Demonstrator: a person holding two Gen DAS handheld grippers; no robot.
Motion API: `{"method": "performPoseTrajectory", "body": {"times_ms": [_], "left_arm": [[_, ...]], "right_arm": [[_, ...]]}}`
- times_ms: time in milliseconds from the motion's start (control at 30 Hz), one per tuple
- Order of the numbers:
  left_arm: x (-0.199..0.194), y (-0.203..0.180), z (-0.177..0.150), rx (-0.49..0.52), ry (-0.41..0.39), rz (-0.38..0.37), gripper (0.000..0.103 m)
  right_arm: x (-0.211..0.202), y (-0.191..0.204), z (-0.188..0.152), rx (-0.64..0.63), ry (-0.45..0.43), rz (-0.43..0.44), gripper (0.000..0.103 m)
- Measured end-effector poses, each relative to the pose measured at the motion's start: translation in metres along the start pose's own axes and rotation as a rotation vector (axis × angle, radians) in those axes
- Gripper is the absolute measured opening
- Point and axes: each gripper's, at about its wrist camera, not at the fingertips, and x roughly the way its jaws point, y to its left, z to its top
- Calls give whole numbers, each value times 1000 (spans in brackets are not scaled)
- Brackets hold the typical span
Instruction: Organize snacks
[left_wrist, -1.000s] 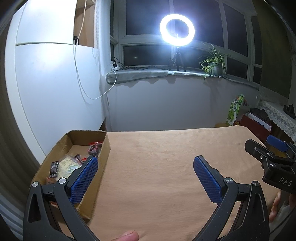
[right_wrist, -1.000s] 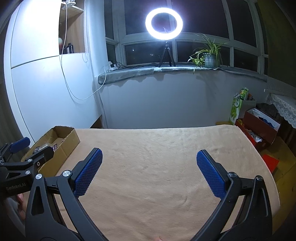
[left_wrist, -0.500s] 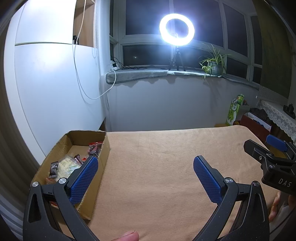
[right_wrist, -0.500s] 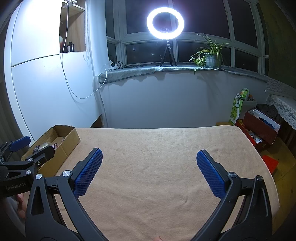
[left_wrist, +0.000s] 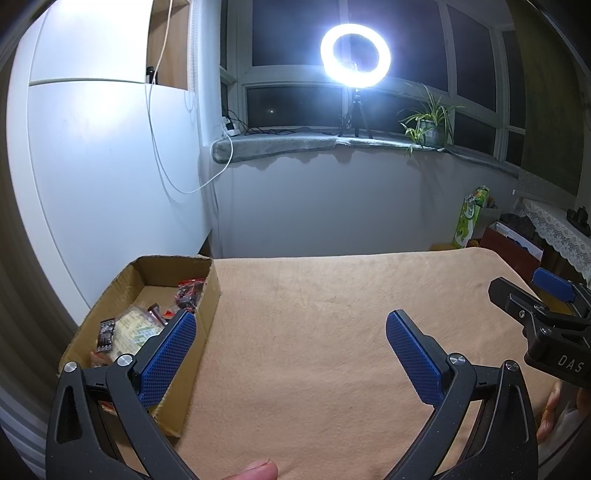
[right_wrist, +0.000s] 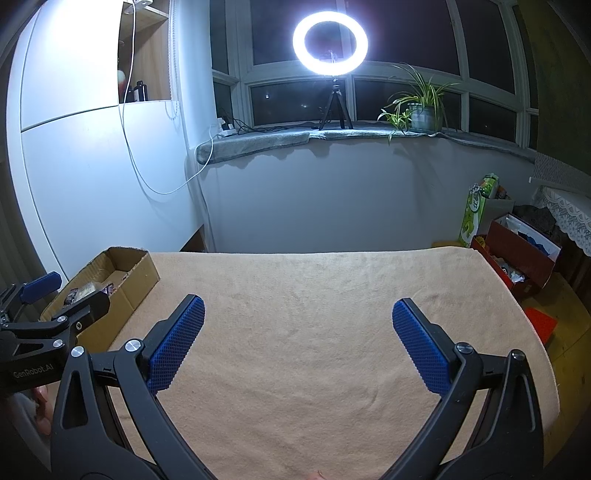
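Crinkly snack packets (left_wrist: 144, 325) lie in the cardboard box (left_wrist: 207, 306) at the table's left edge; probably light, soft and slippery, best pinched at a sealed edge. Left gripper (left_wrist: 291, 350) and right gripper (right_wrist: 299, 343) gape wide, holding nothing.
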Motion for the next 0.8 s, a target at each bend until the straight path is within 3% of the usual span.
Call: {"method": "performPoseTrajectory", "body": {"times_ms": [800], "left_arm": [[1, 5, -2, -5, -2, -4, 102]], "right_arm": [[1, 0, 0, 0, 0, 2, 103]]}}
